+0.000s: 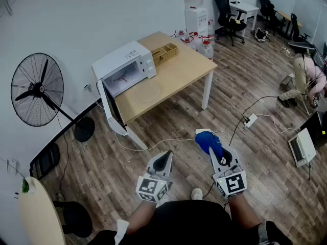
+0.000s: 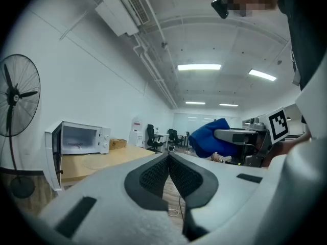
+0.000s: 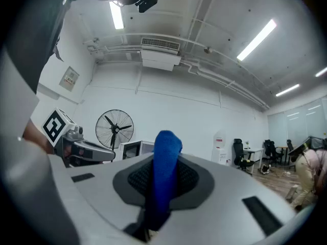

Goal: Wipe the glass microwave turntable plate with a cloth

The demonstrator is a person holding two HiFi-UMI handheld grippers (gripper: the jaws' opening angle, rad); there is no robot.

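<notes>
The clear glass turntable plate (image 1: pixel 148 92) lies flat on the wooden table (image 1: pixel 189 68), in front of the white microwave (image 1: pixel 125 68), whose door hangs open. Both grippers are held over the floor, well short of the table. A blue cloth (image 1: pixel 208 142) sticks up from my right gripper (image 1: pixel 211 147), which is shut on it; the cloth (image 3: pixel 164 170) fills the gap between the jaws (image 3: pixel 163 163). My left gripper (image 1: pixel 165 157) is shut with nothing in it, its pads (image 2: pixel 156 173) pressed together. The left gripper view shows the microwave (image 2: pixel 79 138) and the plate (image 2: pixel 99 162) far off.
A black standing fan (image 1: pixel 37 89) stands left of the table. A wicker box (image 1: pixel 164 54) sits on the table's far end. Behind it are a water dispenser (image 1: pixel 195 14) and jugs (image 1: pixel 203 44). A power strip (image 1: pixel 250 120) and cables lie on the floor; a crouching person (image 1: pixel 306 78) is at right.
</notes>
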